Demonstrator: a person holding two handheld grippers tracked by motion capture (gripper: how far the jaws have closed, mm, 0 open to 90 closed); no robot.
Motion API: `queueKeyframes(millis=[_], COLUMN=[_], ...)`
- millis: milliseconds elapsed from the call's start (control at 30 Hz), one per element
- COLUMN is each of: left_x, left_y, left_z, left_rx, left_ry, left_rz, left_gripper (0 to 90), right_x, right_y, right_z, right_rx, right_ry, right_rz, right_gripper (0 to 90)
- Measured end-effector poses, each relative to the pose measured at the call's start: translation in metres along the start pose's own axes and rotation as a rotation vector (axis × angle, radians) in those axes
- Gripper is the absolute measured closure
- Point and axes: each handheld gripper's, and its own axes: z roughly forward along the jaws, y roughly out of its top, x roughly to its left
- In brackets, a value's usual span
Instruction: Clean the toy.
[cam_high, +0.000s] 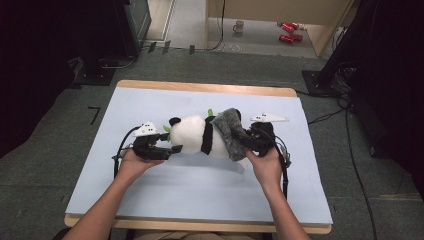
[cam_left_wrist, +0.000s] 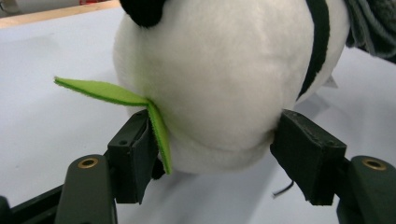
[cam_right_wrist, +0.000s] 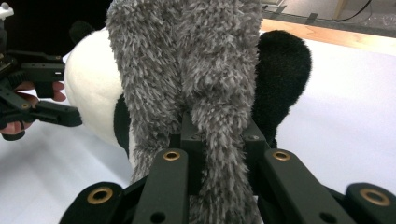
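We hold both forearms level over the table: left gripper with jaws spread around the panda head, right gripper jaws clamping the grey cloth.

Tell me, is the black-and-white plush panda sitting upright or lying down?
Lying down. The black-and-white plush panda stretches sideways along the pale blue table mat, with the fuzzy grey cloth draped over its body.

A wooden bench with a light blue sheet, a mug on the floor at the top, red cans beside it, upper right, black cables on grey carpet at the right
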Motion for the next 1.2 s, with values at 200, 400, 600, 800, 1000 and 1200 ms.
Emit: queueKeyframes(millis=[200,400,600,800,1000,1200], left_x=[0.004,0.011,0.01,0.007,0.002,-0.011], left_y=[-0.004,-0.006,-0.008,-0.007,-0.006,-0.004], left_z=[0.009,0.017,0.028,0.028,0.025,0.015], left_rx=[0.034,-0.029,-0.045,0.006,0.031,0.064], left_ry=[0.017,-0.013,0.019,0.034,0.028,-0.043], left_rz=[0.007,0.018,0.011,-0.015,-0.052,-0.071], left_gripper=[29.7,29.0,27.8,52.3,62.6,69.3], right_x=[-0.007,-0.009,-0.012,-0.003,0.017,0.039], right_y=[0.002,0.003,0.005,0.011,0.02,0.022], right_z=[0.002,0.003,0.007,0.001,-0.002,0.007], right_rx=[-0.007,-0.012,-0.022,-0.059,-0.102,-0.087], right_ry=[-0.008,-0.017,-0.014,-0.003,0.074,0.152], right_rz=[0.011,0.01,0.03,0.053,0.057,0.051], right_gripper=[77.8,77.7,77.5,79.4,79.4,79.3])
